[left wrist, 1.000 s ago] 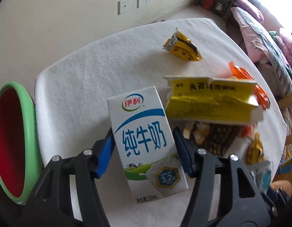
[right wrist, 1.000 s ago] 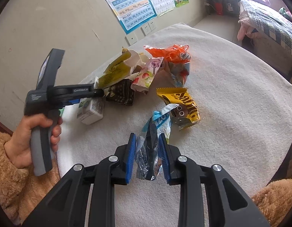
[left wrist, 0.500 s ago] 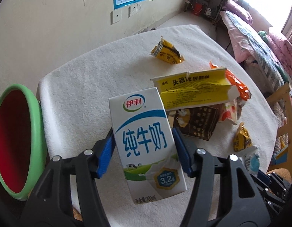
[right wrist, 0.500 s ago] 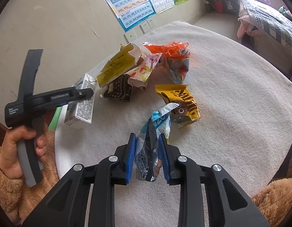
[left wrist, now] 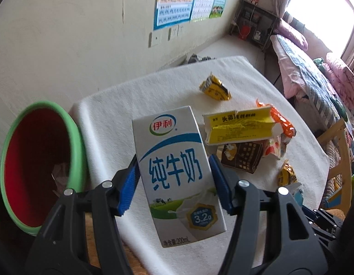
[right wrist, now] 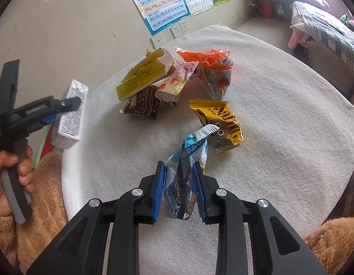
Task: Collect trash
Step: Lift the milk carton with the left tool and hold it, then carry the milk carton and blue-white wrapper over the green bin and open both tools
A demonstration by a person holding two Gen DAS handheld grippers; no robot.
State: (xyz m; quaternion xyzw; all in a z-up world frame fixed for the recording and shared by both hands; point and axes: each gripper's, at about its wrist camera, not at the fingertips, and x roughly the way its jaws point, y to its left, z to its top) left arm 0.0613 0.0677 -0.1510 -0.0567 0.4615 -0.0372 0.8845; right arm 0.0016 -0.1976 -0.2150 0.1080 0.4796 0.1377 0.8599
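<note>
Left wrist view: the left gripper (left wrist: 174, 183) is clamped on a milk carton (left wrist: 177, 171), its blue pads pressed to the carton's two sides, and the carton hangs clear above the table (left wrist: 103, 119), which is draped in a white cloth. A bin (left wrist: 78, 142) with a green rim and red inside stands just beside the table's left edge. A yellow wrapper (left wrist: 214, 88) lies alone toward the far edge; a yellow box (left wrist: 241, 126), a brown carton (left wrist: 241, 158) and an orange bag (left wrist: 282, 121) are heaped near the right edge. Right wrist view: the right gripper (right wrist: 178, 191) is closed on a crumpled blue-and-silver wrapper (right wrist: 183, 174) near the table's near edge, the wrapper's tip touching a yellow snack bag (right wrist: 220, 121). At the left edge of that view a hand (right wrist: 7, 176) holds the left gripper with the carton above the table's left edge, over a fuzzy brown sleeve (right wrist: 44, 183)
</note>
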